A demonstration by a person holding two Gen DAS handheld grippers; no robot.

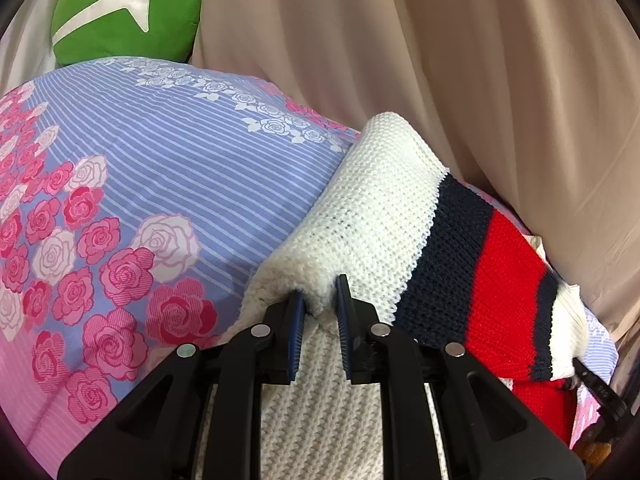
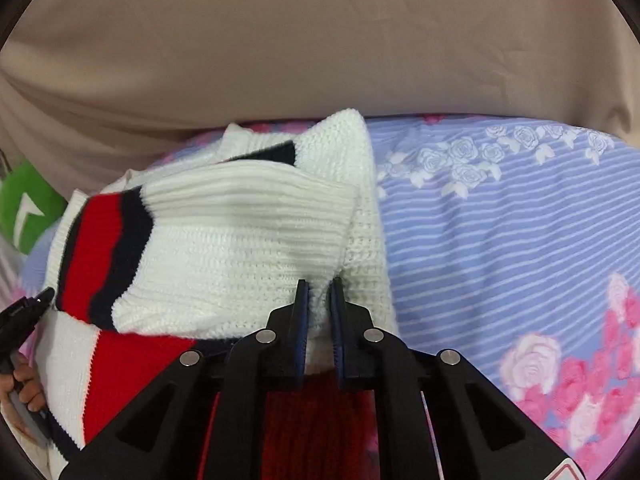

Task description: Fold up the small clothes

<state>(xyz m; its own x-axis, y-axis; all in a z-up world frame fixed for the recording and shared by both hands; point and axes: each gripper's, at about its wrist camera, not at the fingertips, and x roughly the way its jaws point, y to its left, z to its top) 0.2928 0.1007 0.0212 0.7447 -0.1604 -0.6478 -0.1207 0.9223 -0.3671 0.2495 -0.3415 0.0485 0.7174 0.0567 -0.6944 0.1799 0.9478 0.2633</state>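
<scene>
A small white knit sweater [image 1: 372, 208] with navy and red stripes lies partly folded on a flowered bedspread [image 1: 160, 168]. My left gripper [image 1: 320, 292] is shut on a bunched white fold of it, the blue pads pinching the knit. In the right wrist view the same sweater [image 2: 240, 240] shows a ribbed white cuff folded over its body. My right gripper [image 2: 319, 286] is shut on a white edge of the knit, with red knit hanging below its fingers.
A beige sheet [image 1: 460, 60] hangs behind the bed. A green cushion [image 1: 128, 8] sits at the far left corner. The other gripper and a person's hand [image 2: 24, 384] show at the left edge of the right wrist view. Bare bedspread [image 2: 500, 220] lies to the right.
</scene>
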